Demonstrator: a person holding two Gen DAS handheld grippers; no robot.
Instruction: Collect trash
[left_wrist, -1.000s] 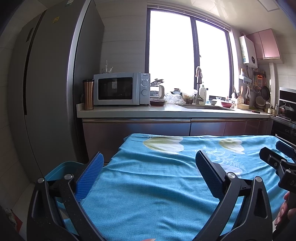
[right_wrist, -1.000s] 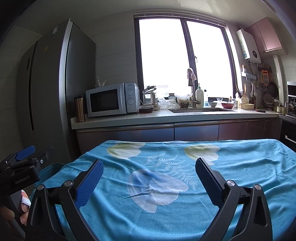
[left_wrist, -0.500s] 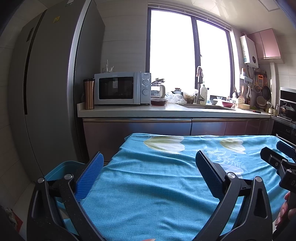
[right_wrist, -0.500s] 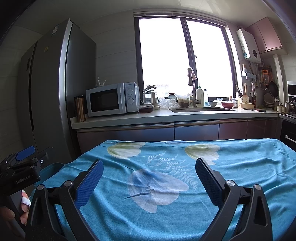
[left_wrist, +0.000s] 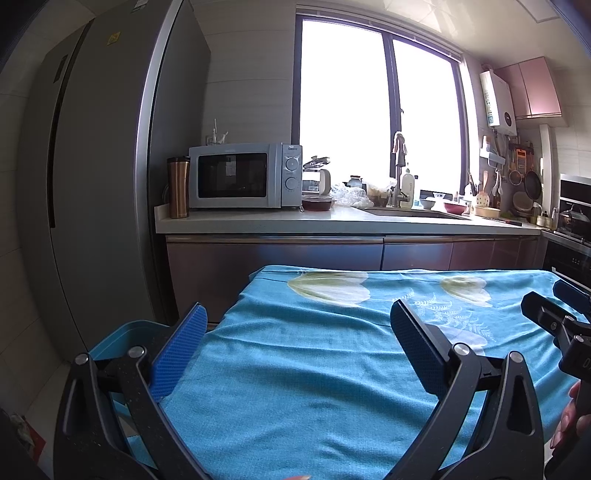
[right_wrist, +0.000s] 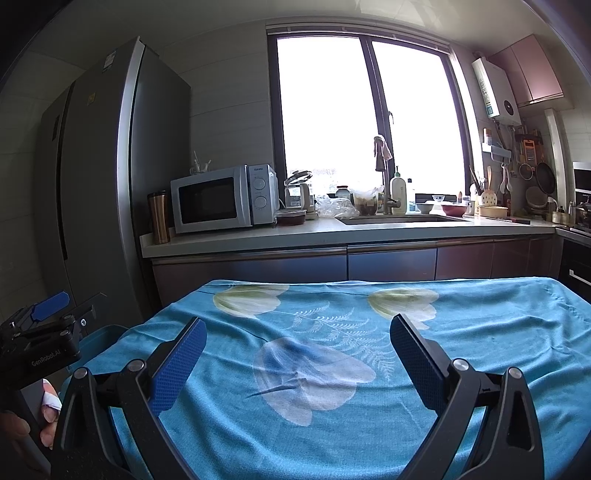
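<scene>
Both grippers hover over the near edge of the surface (right_wrist: 480, 332), draped in a turquoise flowered cloth. The left gripper (left_wrist: 297, 338) and right gripper (right_wrist: 297, 343) each gape wide, holding nothing. No trash shows on the cloth. A blue bin (left_wrist: 125, 334), possibly for trash, sits at the left corner, mostly hidden behind the fingers.

Cloth (right_wrist: 480, 350): turquoise, printed with pale cream tulips, white fern sprigs and one blue-tinted bloom at centre. Gripper (left_wrist: 295, 347) frames: black; finger pads (left_wrist: 181, 347): royal blue, fine grid texture. Bin (left_wrist: 122, 334) at the cloth's left edge: teal. Microwave (left_wrist: 243, 176): silver-grey, dark door. Flask (left_wrist: 178, 186): copper, dark lid. Fridge (left_wrist: 110, 177): grey. Wall cabinet (left_wrist: 535, 88): pink.
</scene>
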